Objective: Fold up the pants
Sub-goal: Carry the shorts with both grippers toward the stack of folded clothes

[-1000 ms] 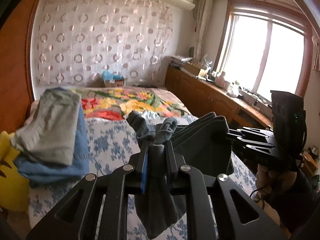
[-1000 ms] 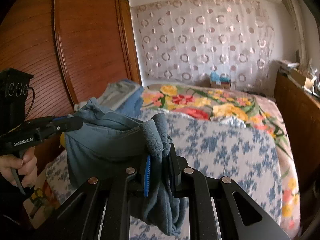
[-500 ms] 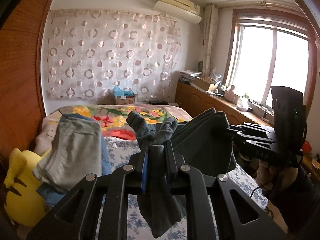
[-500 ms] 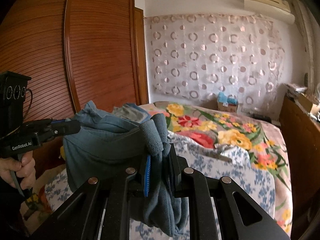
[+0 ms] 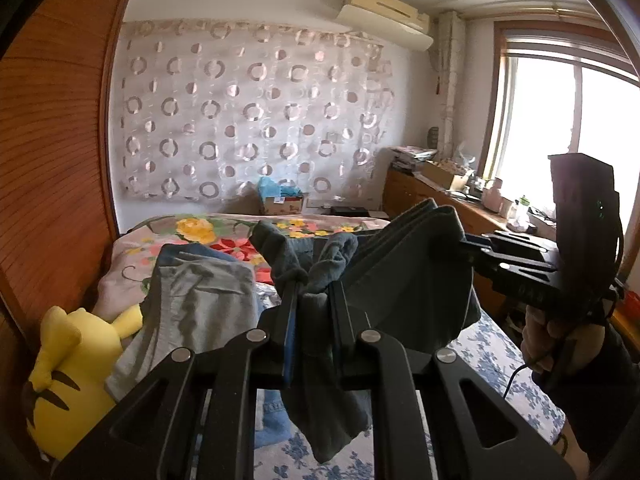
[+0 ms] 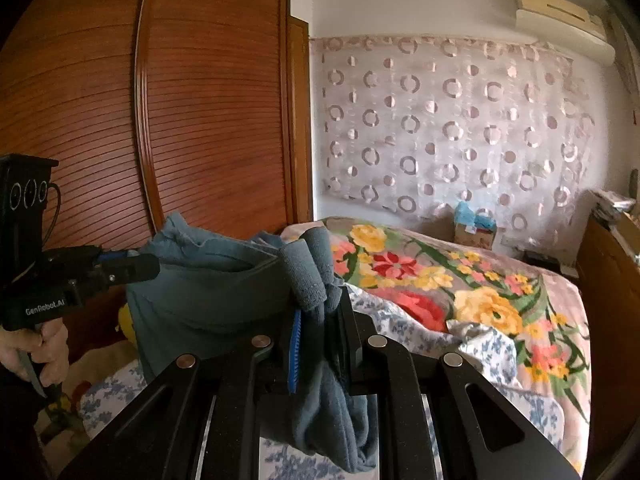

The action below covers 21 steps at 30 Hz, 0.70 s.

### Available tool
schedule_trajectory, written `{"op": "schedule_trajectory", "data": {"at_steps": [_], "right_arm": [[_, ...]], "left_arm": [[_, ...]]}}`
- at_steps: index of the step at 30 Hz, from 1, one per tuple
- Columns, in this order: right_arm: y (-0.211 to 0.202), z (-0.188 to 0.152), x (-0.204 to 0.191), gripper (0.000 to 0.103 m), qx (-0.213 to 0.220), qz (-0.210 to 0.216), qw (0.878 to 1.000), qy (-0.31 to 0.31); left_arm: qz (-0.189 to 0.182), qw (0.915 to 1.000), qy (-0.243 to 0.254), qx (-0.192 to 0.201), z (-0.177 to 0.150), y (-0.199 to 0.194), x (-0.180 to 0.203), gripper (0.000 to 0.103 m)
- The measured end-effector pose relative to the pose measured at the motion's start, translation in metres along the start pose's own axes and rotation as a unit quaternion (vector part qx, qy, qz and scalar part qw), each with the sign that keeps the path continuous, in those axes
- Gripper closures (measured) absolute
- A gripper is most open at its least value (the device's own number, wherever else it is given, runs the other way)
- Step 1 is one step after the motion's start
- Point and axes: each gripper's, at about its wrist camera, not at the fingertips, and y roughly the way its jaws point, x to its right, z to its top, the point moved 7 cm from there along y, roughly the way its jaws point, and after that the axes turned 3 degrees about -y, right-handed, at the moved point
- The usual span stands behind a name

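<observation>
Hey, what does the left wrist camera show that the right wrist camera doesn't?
Only the left wrist view shows the yellow plush toy, the folded grey garment lying on the bed, the bright window and the right tongs from the side.

Only the right wrist view shows the slatted wooden wardrobe doors and the left tongs from the side.

Both show the dark blue-grey pants pinched by both tongs and held above the floral bedspread, the circle-patterned curtain and the wall air conditioner.
</observation>
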Motion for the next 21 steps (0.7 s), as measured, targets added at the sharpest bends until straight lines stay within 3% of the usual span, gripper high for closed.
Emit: {"op": "schedule_trajectory", "data": {"at_steps": [21], "right_arm": [[0.075,0.031,0.007,0.088,0.016,0.040,0.996,-0.073]], "left_arm": [[0.041,0.9981,-0.044,0.014,-0.009,-0.002,-0.039,0.088]]}}
